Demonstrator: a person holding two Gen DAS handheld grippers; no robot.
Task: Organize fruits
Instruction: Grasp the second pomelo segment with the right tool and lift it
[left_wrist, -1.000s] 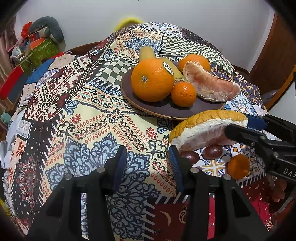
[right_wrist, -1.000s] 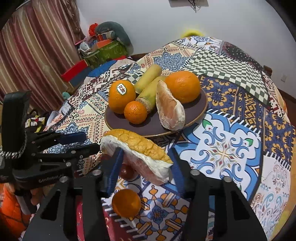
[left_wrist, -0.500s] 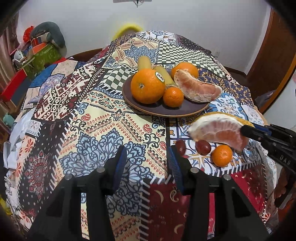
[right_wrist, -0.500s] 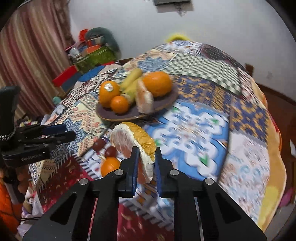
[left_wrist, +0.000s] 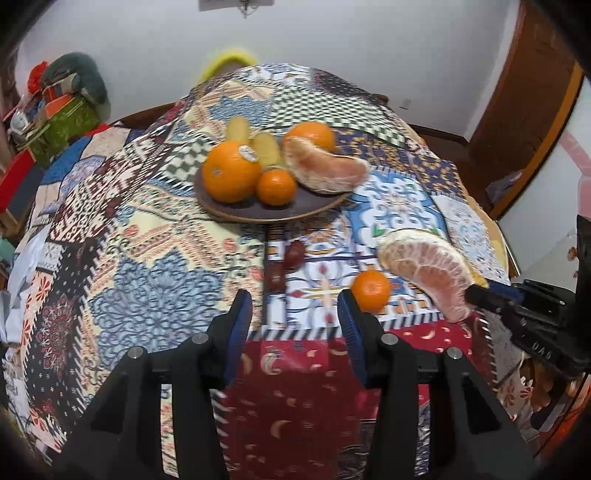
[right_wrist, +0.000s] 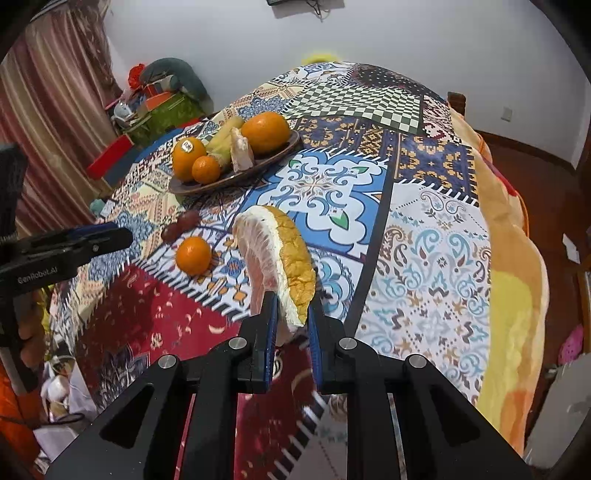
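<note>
My right gripper is shut on a pomelo wedge with yellow rind and pink flesh, held above the table's near edge; the wedge also shows in the left wrist view. My left gripper is open and empty, hovering over the near edge. A brown plate holds two large oranges, a mandarin, a peeled pomelo segment and two yellow-green fruits. A loose mandarin and two dark red dates lie on the cloth between the plate and my left gripper.
The round table wears a patchwork cloth that hangs over the edges. Boxes and bundles sit by the curtain at the far left. A wooden door stands at the right.
The right gripper has lifted the pomelo wedge off the cloth and pulled back toward the table's near edge. The left gripper has drawn back too, staying open.
</note>
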